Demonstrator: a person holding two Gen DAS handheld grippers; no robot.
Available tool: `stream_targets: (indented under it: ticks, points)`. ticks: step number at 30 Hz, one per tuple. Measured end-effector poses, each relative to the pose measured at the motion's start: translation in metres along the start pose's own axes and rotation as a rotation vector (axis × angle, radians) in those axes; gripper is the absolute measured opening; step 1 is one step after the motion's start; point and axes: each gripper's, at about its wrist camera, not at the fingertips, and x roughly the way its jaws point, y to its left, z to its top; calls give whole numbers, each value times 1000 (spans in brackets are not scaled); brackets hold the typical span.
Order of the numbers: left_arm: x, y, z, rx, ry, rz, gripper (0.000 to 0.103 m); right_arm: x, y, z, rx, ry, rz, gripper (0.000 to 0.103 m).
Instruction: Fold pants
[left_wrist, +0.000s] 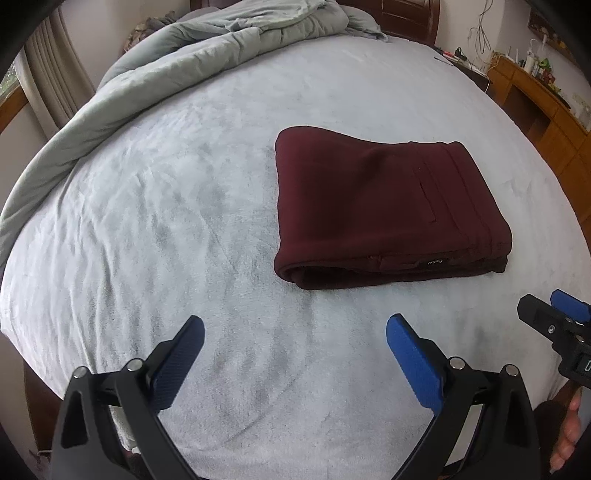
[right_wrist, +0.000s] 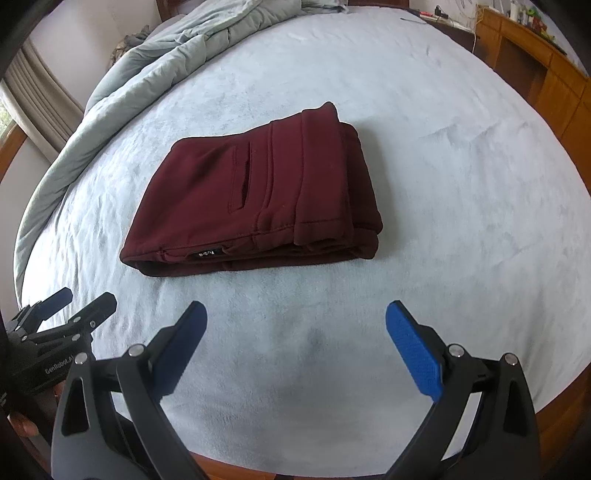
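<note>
The dark red pants (left_wrist: 384, 206) lie folded in a compact rectangle on the pale blue bed sheet (left_wrist: 184, 221); they also show in the right wrist view (right_wrist: 255, 195), with a back pocket and a small black label facing me. My left gripper (left_wrist: 295, 328) is open and empty, held above the sheet near the bed's front, left of the pants. My right gripper (right_wrist: 295, 314) is open and empty, in front of the pants. Each gripper shows at the edge of the other's view: the right (left_wrist: 550, 314), the left (right_wrist: 81, 299).
A crumpled grey-green duvet (left_wrist: 177, 48) is heaped along the far left of the bed. A wooden desk and shelves (left_wrist: 543, 103) with cables and small items stand at the right. Curtains (left_wrist: 48, 77) hang at the left.
</note>
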Motion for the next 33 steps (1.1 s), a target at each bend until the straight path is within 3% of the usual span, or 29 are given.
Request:
stream_targets:
  ticks: [33]
  points:
    - [2, -2, 13, 2, -14, 1, 99, 12, 6, -2, 10, 27, -4, 98]
